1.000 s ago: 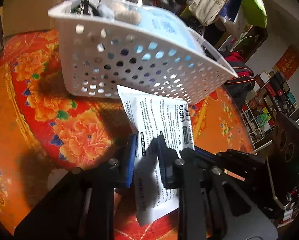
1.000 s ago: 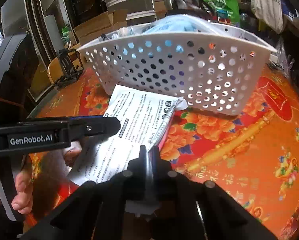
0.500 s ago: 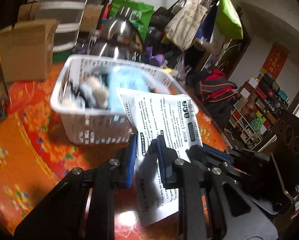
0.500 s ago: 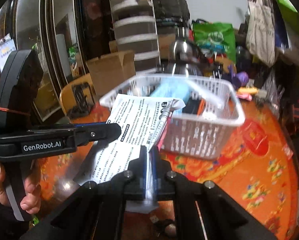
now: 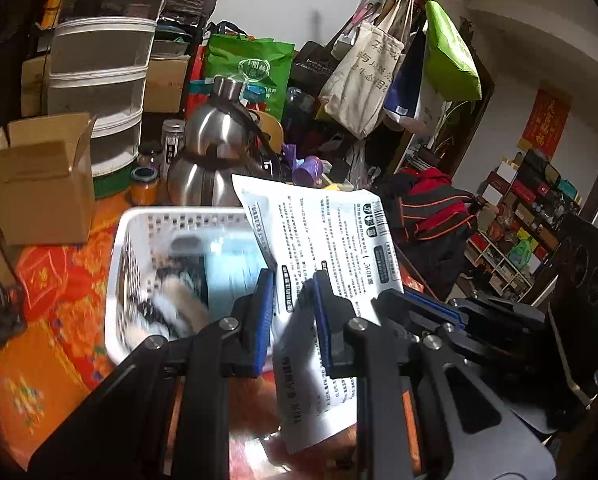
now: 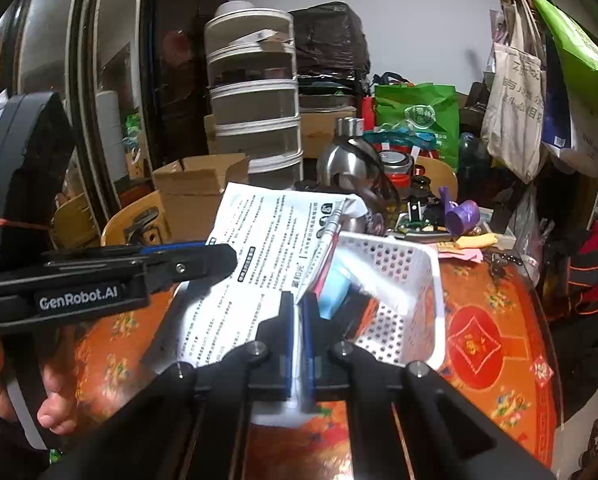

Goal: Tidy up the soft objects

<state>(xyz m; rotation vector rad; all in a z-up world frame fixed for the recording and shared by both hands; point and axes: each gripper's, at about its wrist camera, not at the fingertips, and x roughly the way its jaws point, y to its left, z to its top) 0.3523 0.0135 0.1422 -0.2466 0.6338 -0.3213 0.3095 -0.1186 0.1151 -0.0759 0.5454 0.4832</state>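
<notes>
Cluttered room, orange floral tablecloth [image 6: 495, 344] underfoot. At left in the right wrist view, a hand [image 6: 39, 392] carries the left gripper [image 5: 291, 300]; its blue pads sit close together with the white printed packet [image 5: 323, 232] between them, contact unclear. Packet held aloft, above the near edge of the white perforated basket [image 6: 411, 312], which holds a light-blue pack [image 5: 231, 268] and dark soft items. Right gripper [image 6: 297, 320] clamped tight on the packet's lower edge. Steel flask [image 5: 215, 148] behind the basket; cardboard box [image 5: 39, 184] far left.
</notes>
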